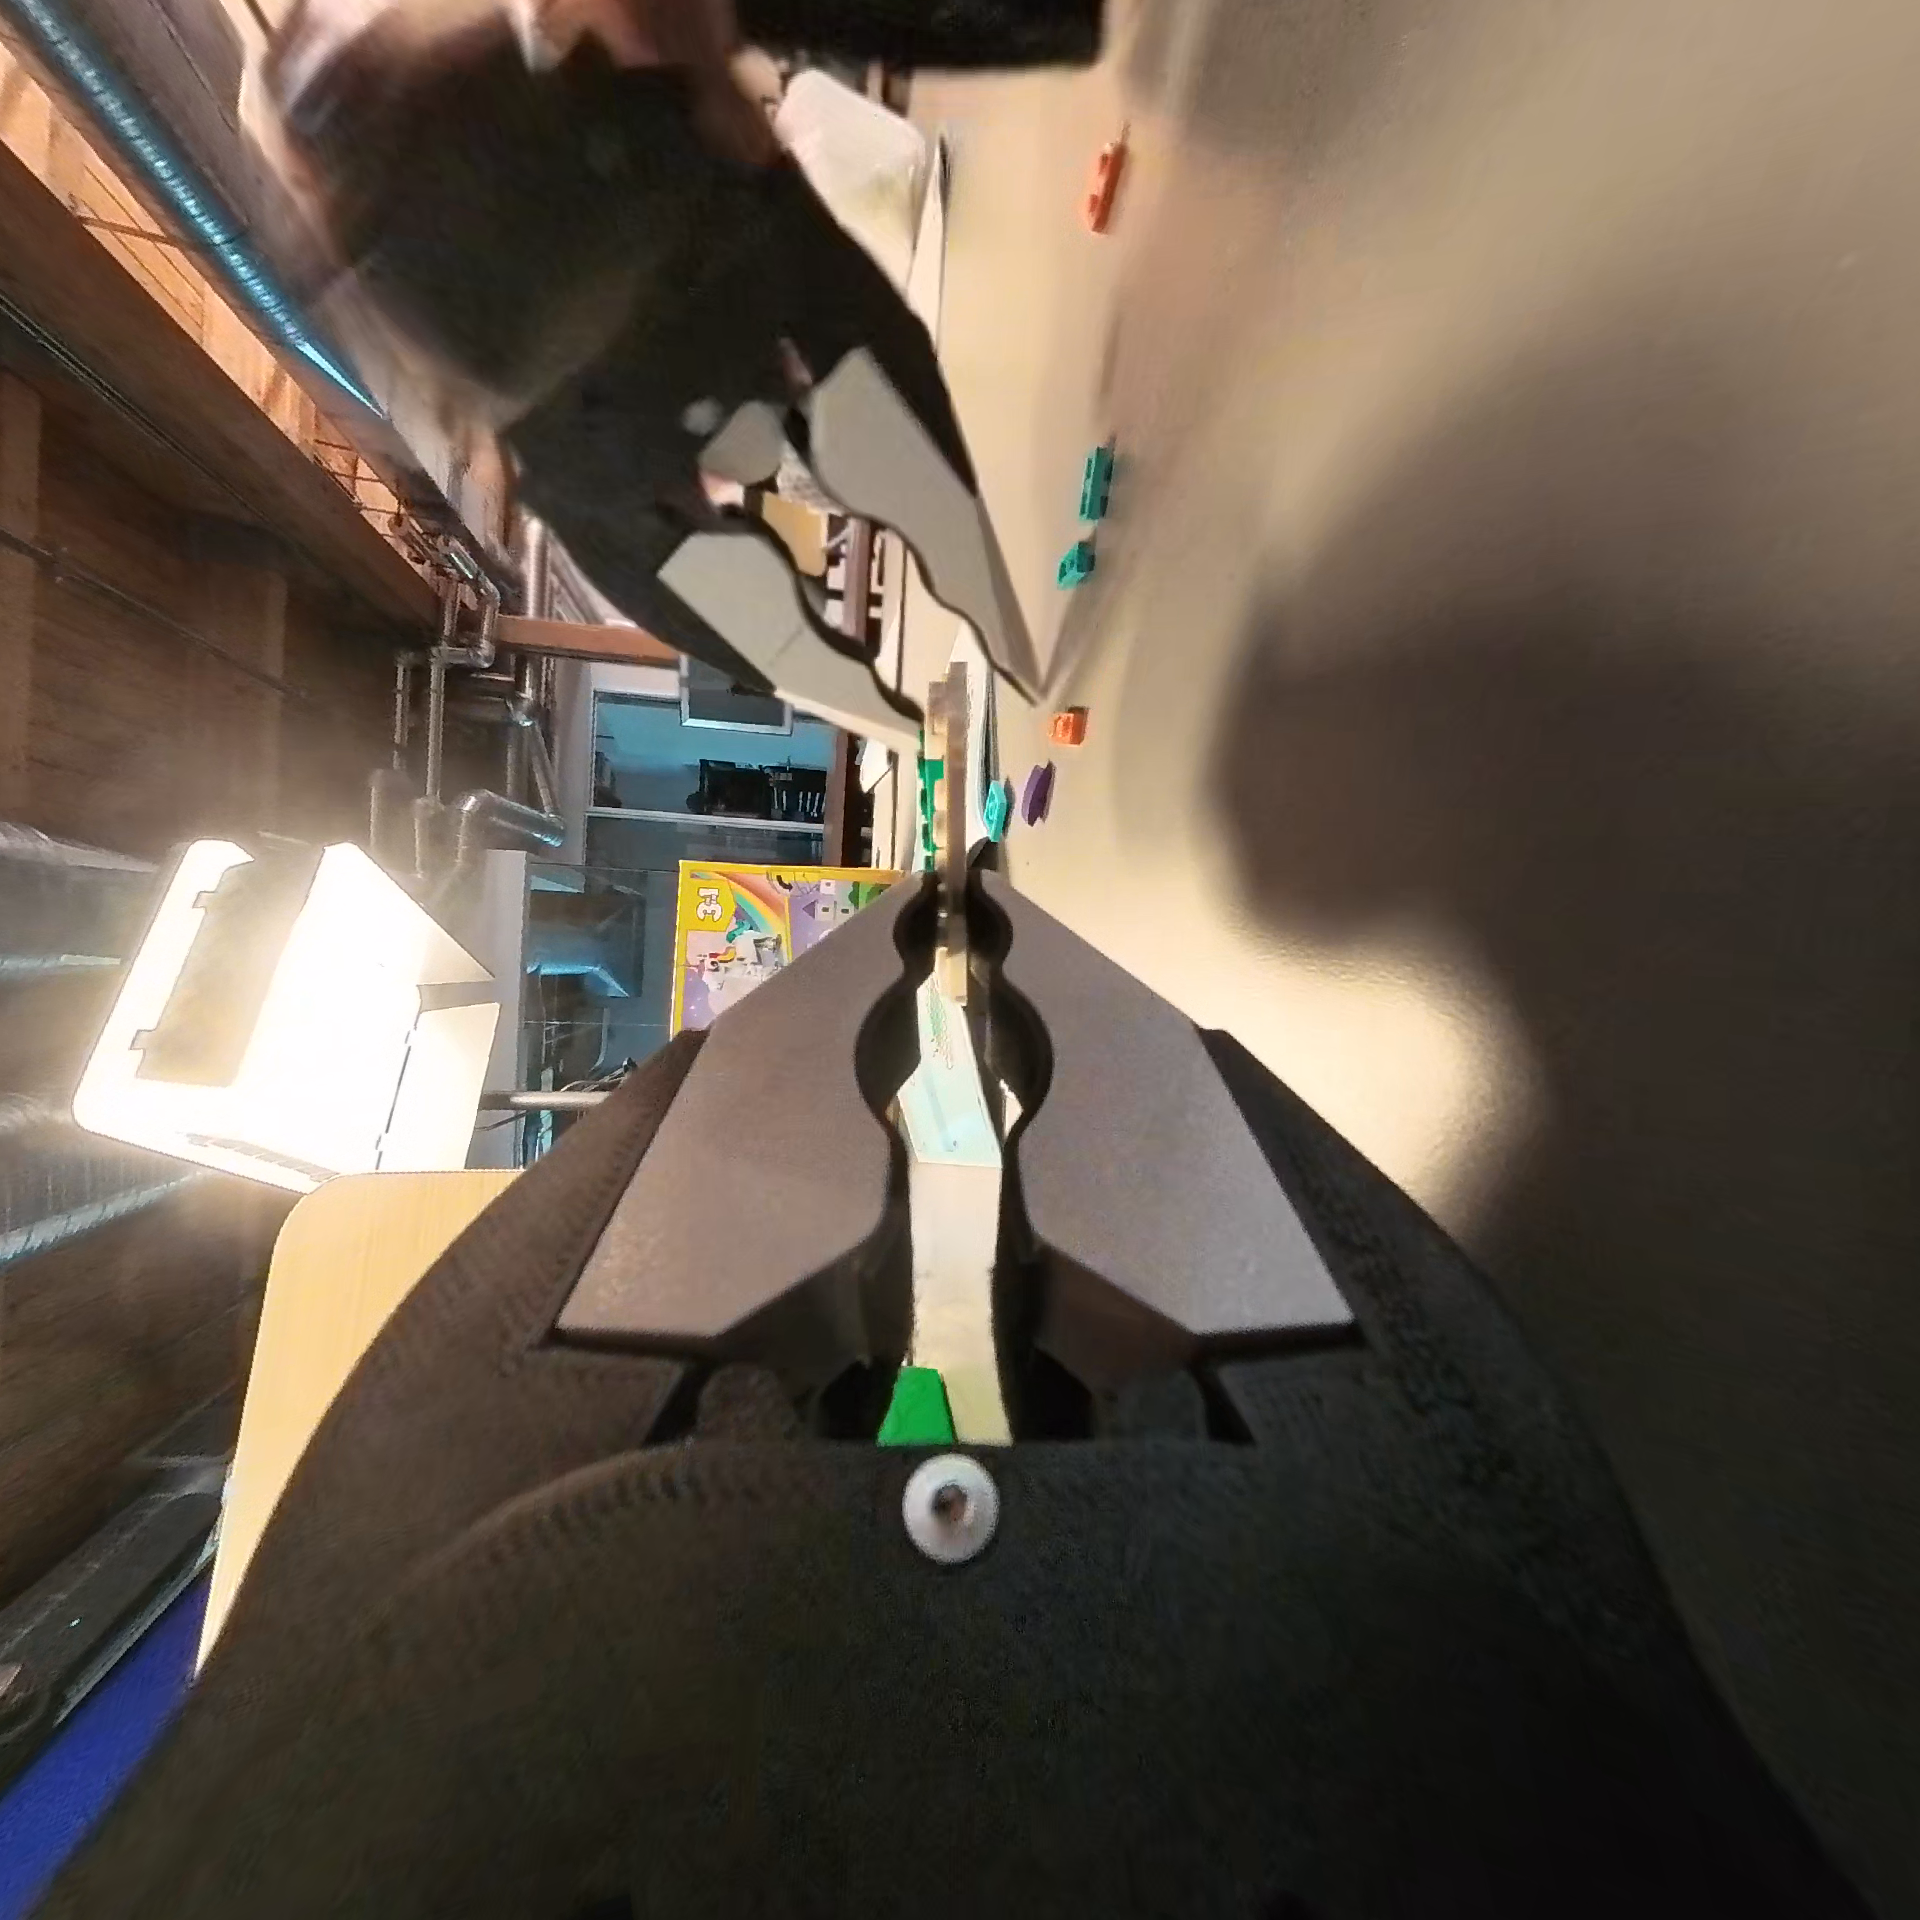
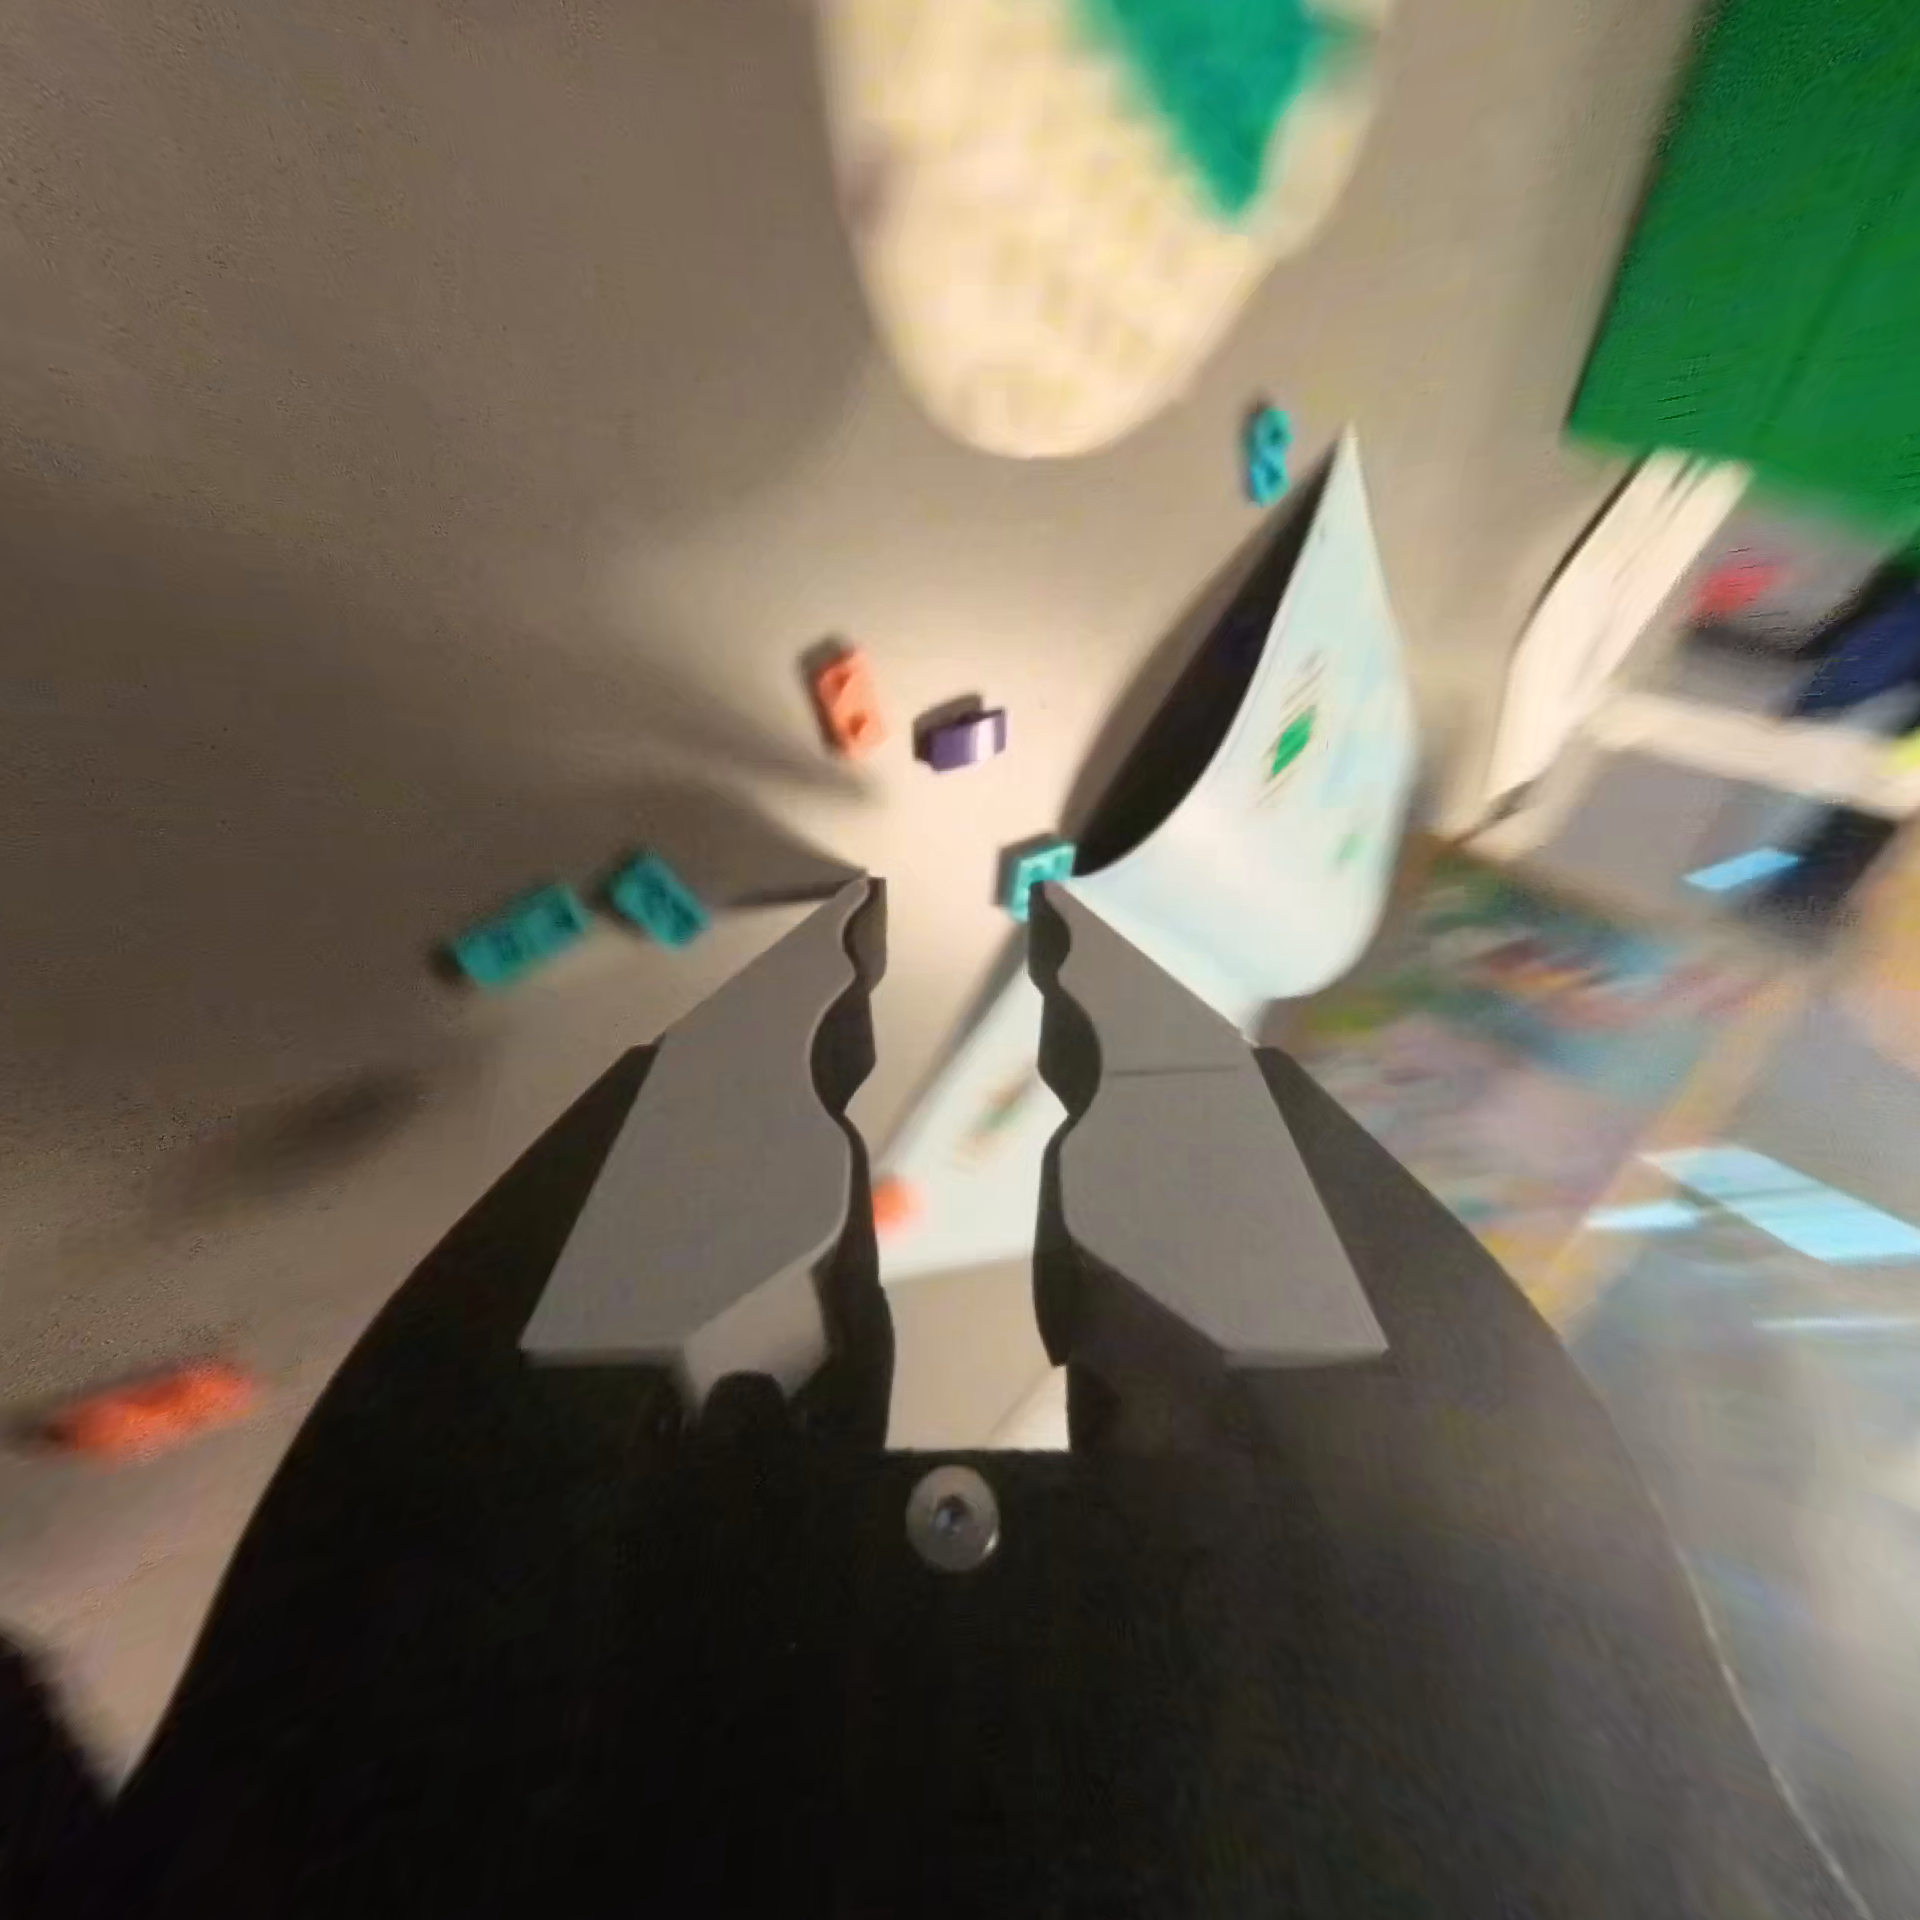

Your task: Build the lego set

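**Thin plate pinched by its edge**

The left gripper point(image 1: 954, 902) was clamped on the tan plate point(image 1: 948, 790), held up off the table point(image 1: 1299, 520). Light, stiff, slick; I'd grip edges. The right gripper point(image 2: 956, 896) hung apart near loose bricks point(image 2: 850, 698).

A pale tabletop point(image 1: 1351, 364) fills the right side of the rolled left wrist view, crossed by dark shadows. Beyond it stand a brown wood-panelled wall point(image 1: 156, 644) with ribbed metal ducts point(image 1: 208, 208), a glaring white lamp point(image 1: 281, 997) (overexposed), and glass-fronted shelving point(image 1: 717, 790) at the far end.
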`<state>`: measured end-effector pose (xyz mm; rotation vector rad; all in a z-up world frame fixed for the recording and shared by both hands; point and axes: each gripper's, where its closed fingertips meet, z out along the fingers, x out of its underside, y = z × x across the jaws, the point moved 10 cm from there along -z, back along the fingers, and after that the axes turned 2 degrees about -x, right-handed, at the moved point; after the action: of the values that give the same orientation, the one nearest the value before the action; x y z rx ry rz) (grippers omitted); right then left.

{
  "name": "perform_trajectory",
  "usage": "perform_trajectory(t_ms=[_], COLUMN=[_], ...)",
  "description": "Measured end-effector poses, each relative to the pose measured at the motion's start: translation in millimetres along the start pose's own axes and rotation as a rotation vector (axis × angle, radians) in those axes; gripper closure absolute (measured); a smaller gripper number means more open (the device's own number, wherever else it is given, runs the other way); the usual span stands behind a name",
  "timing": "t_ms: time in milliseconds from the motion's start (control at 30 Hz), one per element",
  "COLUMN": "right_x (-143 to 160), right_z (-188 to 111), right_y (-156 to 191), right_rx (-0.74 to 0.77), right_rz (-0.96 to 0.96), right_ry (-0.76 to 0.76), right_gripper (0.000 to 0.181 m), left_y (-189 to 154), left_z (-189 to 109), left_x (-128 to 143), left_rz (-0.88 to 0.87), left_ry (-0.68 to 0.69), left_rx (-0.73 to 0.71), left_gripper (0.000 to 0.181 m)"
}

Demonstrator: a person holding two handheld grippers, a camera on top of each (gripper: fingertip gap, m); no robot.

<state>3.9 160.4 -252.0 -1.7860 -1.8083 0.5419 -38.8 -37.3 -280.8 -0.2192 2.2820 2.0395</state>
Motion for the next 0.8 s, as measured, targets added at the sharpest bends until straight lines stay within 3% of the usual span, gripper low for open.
perform_trajectory(t_ms=[67,133,267,400,800], right_x=[3,12,19,19,12], right_z=[-3,-3,5,14,15], right_y=[-5,-8,-3,1,-2], right_rx=[-0.123,-0.155,-0.29,-0.32,-0.34], right_rz=[0.484,0.834,1.238,1.34,1.331], right_ry=[-0.191,-0.301,-0.423,-0.426,-0.429], right_gripper=[0.156,0.155,0.16,0.159,0.161], left_y=[0,0,-1,-1,-1], left_z=[0,0,1,1,0], left_x=[0,0,0,-1,0], left_rz=[0.001,0.002,0.004,0.005,0.005], left_ry=[0.004,0.008,0.004,0.004,0.003], left_rx=[-0.004,-0.005,0.004,0.008,0.009], left_gripper=[0.177,0.177,0.177,0.177,0.177])
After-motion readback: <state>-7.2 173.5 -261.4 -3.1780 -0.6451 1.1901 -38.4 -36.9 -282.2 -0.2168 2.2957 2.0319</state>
